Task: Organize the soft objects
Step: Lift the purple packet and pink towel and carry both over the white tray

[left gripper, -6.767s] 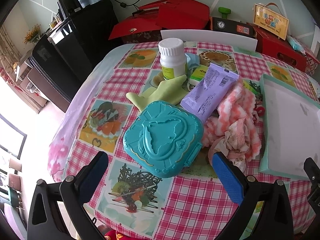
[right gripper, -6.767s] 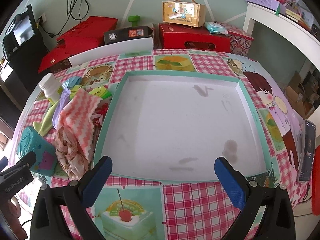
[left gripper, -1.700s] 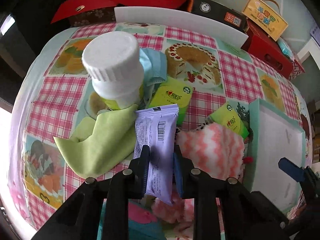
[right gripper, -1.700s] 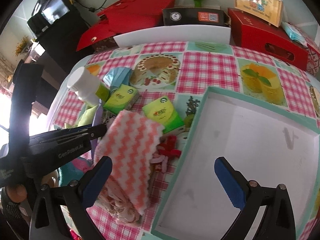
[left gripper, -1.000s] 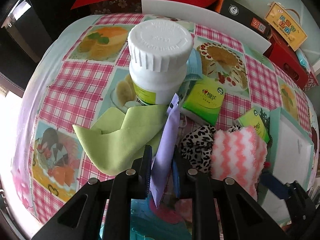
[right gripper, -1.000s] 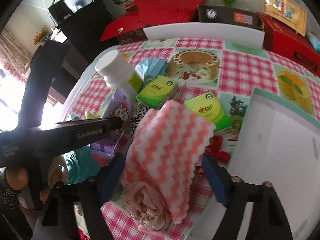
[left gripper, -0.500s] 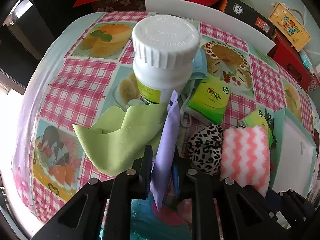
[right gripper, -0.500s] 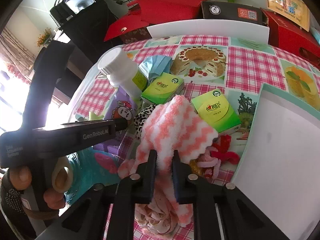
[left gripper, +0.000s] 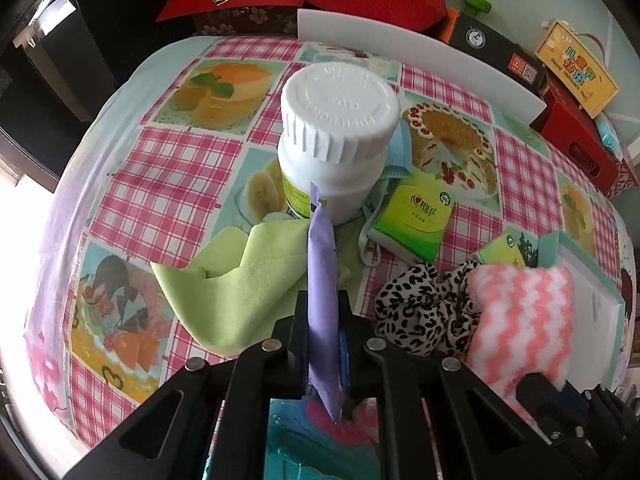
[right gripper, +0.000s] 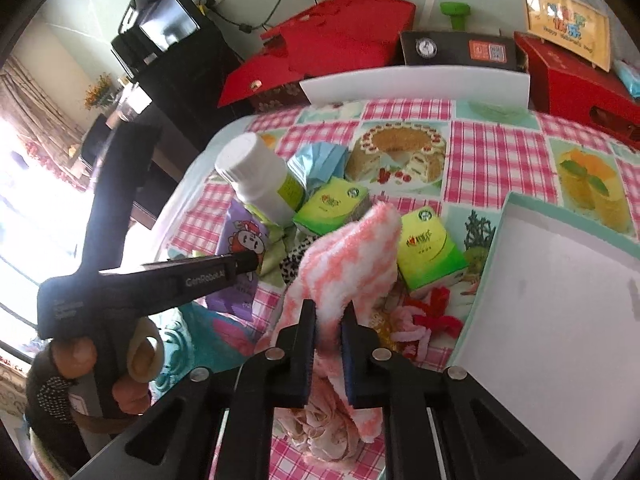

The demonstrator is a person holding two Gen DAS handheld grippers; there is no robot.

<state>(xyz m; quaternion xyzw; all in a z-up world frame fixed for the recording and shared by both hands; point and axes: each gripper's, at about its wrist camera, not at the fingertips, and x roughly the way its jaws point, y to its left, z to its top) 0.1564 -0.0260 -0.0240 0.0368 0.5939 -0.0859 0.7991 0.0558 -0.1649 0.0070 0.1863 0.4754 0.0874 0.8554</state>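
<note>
My left gripper (left gripper: 322, 312) is shut on a purple tissue packet (left gripper: 320, 280) and holds it edge-on above the table; the packet also shows in the right wrist view (right gripper: 244, 248). My right gripper (right gripper: 330, 316) is shut on a pink-and-white fluffy cloth (right gripper: 352, 256) and lifts it off the pile; the cloth also shows in the left wrist view (left gripper: 520, 320). A leopard-print scrunchie (left gripper: 420, 308), a green cloth (left gripper: 240, 280) and a beige floral fabric (right gripper: 324, 428) lie on the checked tablecloth. The white tray (right gripper: 560, 320) lies to the right.
A white pill bottle (left gripper: 336, 136) stands just beyond the packet. Two green tissue boxes (right gripper: 430, 252) (right gripper: 332, 204), a blue face mask (right gripper: 320, 160), a teal plastic case (left gripper: 320, 440) and red-pink hair ties (right gripper: 428, 320) lie around. Red boxes (right gripper: 580, 76) and a white board (right gripper: 416, 80) line the far edge.
My right gripper has closed on the pink cloth and raised it. My left gripper still holds the purple packet, turned edge-on and moved toward the bottle. The leopard scrunchie came into view.
</note>
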